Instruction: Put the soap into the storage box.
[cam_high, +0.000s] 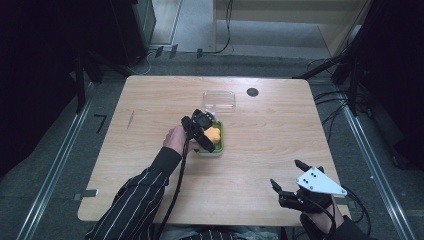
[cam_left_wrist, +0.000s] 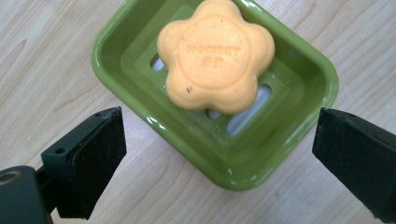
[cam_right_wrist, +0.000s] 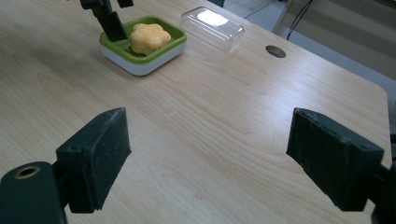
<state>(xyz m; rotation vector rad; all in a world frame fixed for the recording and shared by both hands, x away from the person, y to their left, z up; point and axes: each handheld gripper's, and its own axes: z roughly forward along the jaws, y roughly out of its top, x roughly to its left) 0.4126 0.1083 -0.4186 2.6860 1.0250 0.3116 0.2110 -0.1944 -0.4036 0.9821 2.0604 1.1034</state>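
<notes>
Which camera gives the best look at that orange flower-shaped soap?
The left gripper view: the soap sits close up in the green dish, its stamped lettering visible. The right gripper view shows it small and far off; in the high view the left gripper partly hides it.

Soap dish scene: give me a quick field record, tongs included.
soap: orange, flower-shaped, lying in the dish, free of the tongs
dish: green with a white base, on the table
lid: clear, on the table beyond the dish
left tongs: open, over the dish, jaws astride it
right tongs: open, nothing between the jaws, near the table's front right corner
hole: dark, round, beside the lid
</notes>
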